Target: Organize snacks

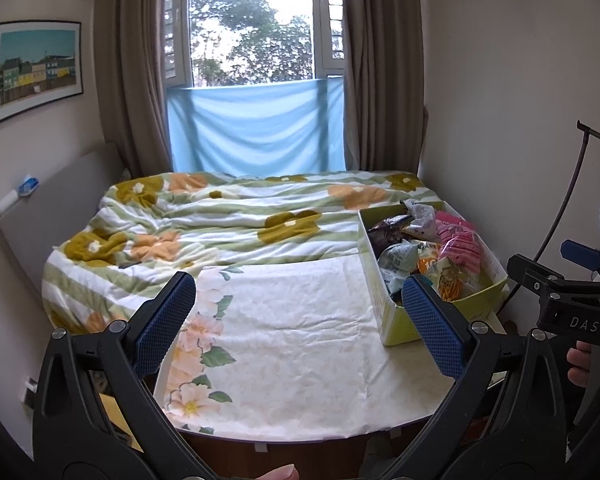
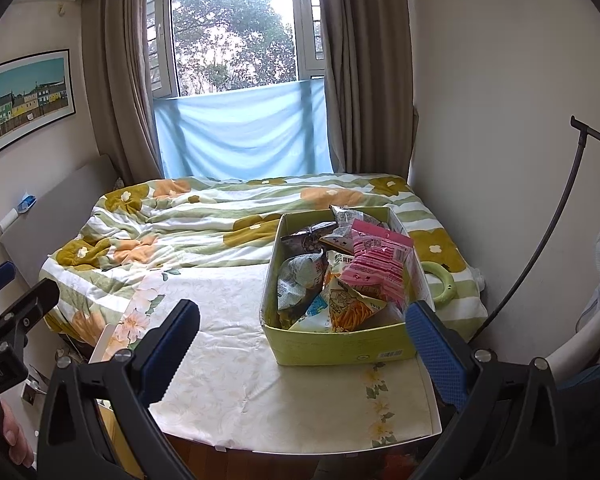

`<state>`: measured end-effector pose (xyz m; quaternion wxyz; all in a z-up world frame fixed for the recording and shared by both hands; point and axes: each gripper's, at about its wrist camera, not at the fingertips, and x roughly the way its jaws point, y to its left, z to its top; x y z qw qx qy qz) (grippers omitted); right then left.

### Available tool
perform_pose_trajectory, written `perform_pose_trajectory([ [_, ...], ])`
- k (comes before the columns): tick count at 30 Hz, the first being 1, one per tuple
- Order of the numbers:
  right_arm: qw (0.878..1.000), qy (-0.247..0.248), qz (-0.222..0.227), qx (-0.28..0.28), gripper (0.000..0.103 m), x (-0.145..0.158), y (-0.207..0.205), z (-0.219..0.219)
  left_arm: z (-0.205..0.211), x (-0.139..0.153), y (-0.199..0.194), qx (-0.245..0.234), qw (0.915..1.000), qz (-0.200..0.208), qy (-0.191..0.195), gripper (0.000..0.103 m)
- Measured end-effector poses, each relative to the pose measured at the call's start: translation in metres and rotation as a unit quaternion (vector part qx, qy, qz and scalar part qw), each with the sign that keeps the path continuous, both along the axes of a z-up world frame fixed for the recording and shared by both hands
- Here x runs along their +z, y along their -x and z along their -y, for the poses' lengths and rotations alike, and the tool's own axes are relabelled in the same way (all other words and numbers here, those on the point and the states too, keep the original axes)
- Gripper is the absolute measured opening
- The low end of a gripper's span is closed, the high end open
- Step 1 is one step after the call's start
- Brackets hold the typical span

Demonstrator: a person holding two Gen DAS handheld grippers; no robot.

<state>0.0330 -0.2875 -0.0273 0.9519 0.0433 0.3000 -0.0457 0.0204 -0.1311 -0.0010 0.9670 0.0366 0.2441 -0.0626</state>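
The yellow-green box (image 2: 340, 346) is looking like matt cardboard, and the snack packets (image 2: 342, 268) inside it are showing as glossy, crinkled plastic film, the pink packet (image 2: 380, 266) at three o'clock among them shining most. The floral cloth (image 2: 260, 360) under the box is lying smooth and matt. The right gripper (image 2: 302, 340) and left gripper (image 1: 300, 320) are showing matt black plastic arms, metal screws and rough, blue pads (image 1: 434, 326).
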Motion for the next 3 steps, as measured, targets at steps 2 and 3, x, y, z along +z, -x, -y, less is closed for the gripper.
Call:
perform_pose_trajectory([
  [2, 1.000, 0.000, 0.000, -0.002, 0.102, 0.0002, 0.0002, -0.0001, 0.0011, 0.0004, 0.0010, -0.002, 1.0000, 0.003, 0.002, 0.102],
  [3, 1.000, -0.001, -0.001, -0.003, 0.102, 0.0004, 0.0005, 0.0008, 0.0020, 0.0010, 0.0011, -0.003, 1.0000, 0.004, 0.003, 0.102],
])
